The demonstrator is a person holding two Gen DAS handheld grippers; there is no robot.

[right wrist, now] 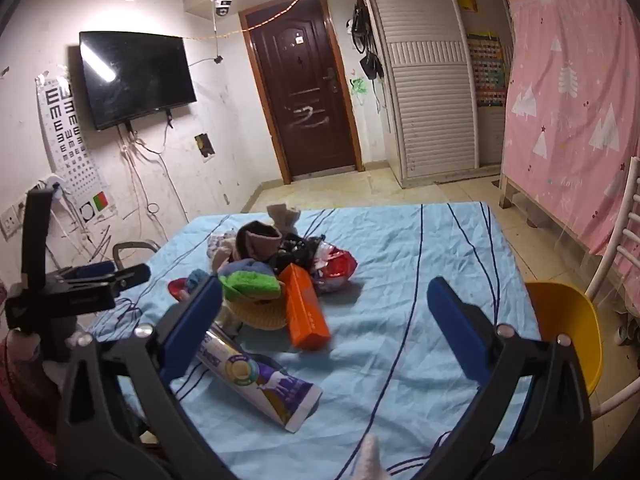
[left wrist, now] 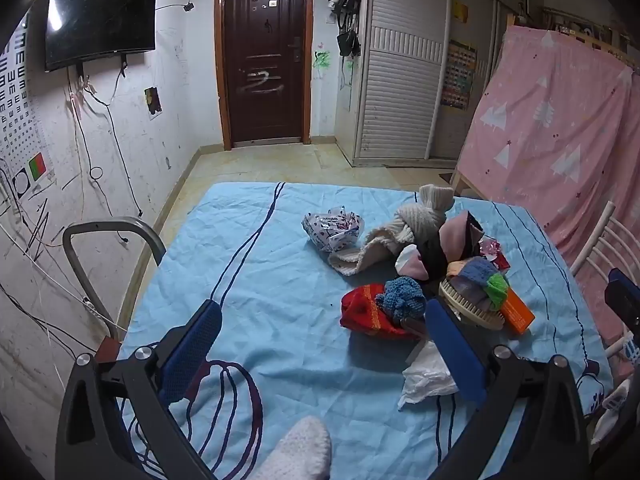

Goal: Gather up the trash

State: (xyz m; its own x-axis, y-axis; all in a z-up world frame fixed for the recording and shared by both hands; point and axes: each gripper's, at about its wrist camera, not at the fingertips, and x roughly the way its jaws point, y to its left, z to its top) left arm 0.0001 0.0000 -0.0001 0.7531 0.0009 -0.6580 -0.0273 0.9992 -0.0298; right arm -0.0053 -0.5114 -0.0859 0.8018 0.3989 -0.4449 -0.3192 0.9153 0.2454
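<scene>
On the light blue cloth [left wrist: 248,280], a pile mixes clothes and trash. In the left wrist view I see a crumpled printed wrapper [left wrist: 332,230], a red packet [left wrist: 370,312] and a white crumpled tissue [left wrist: 428,376] by the right finger. My left gripper [left wrist: 324,306] is open over bare cloth, left of the pile. In the right wrist view an orange box [right wrist: 306,312], a purple-and-white tube [right wrist: 260,380] and a shiny red wrapper [right wrist: 338,266] lie near the left finger. My right gripper [right wrist: 326,286] is open, with nothing between its fingers.
A yellow tub [right wrist: 568,328] sits past the table's right edge by a white chair [right wrist: 624,240]. Knitted socks [left wrist: 404,232], a brush [left wrist: 472,308] and a green cloth [right wrist: 250,284] are in the pile. A grey chair back [left wrist: 108,228] stands at the left edge.
</scene>
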